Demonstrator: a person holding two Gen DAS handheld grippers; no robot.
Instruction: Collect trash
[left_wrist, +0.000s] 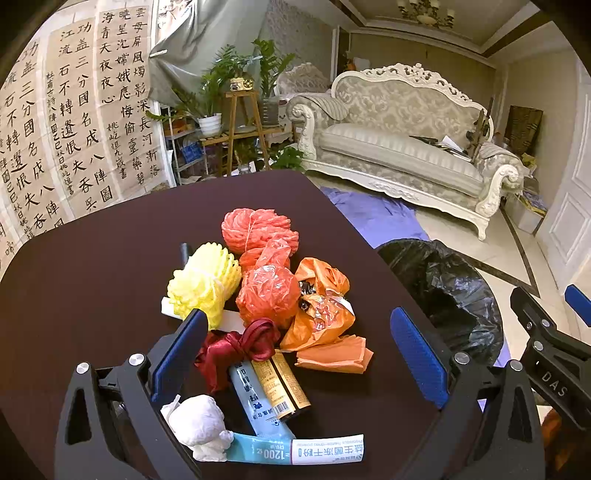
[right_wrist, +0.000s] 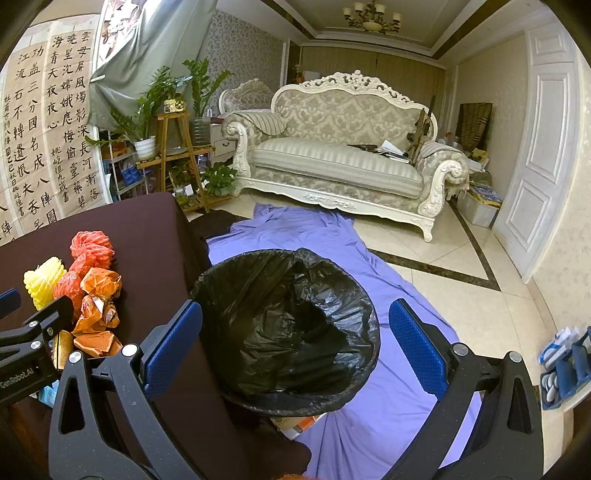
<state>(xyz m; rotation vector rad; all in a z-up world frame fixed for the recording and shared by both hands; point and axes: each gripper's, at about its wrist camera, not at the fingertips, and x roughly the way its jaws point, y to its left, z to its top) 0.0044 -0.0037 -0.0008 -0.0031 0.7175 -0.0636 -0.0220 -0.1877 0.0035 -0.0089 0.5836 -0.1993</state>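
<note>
From the left wrist camera, the left gripper (left_wrist: 299, 354) hangs with its jaws wide apart and nothing between them, over a heap of trash on the dark table (left_wrist: 92, 295). Taking the red ribbon (left_wrist: 236, 347) as the landmark: beyond it sit an orange-red plastic ball (left_wrist: 267, 291), a yellow foam net (left_wrist: 205, 280) to its left and a red foam net (left_wrist: 256, 229) farthest back. Right of the ribbon lie an orange bag (left_wrist: 321, 314) and a folded orange paper (left_wrist: 334, 354). Nearer than the ribbon are a gold-and-black tube (left_wrist: 286, 384), a pale blue sachet (left_wrist: 258, 406) whose print is partly readable, and a white crumpled tissue (left_wrist: 201, 424), partly behind the gripper's frame. The black-lined bin (left_wrist: 450, 295) shows off the table's right edge, cut by the gripper finger.

From the right wrist camera, the right gripper (right_wrist: 295, 350) is also spread open and empty, above the bin (right_wrist: 288, 332), which stands on purple cloth (right_wrist: 388, 406) just beside the table (right_wrist: 147, 236). The bin's inside is too dark to read. The trash heap sits left of the bin, partly hidden by the left gripper (right_wrist: 33, 328).
</note>
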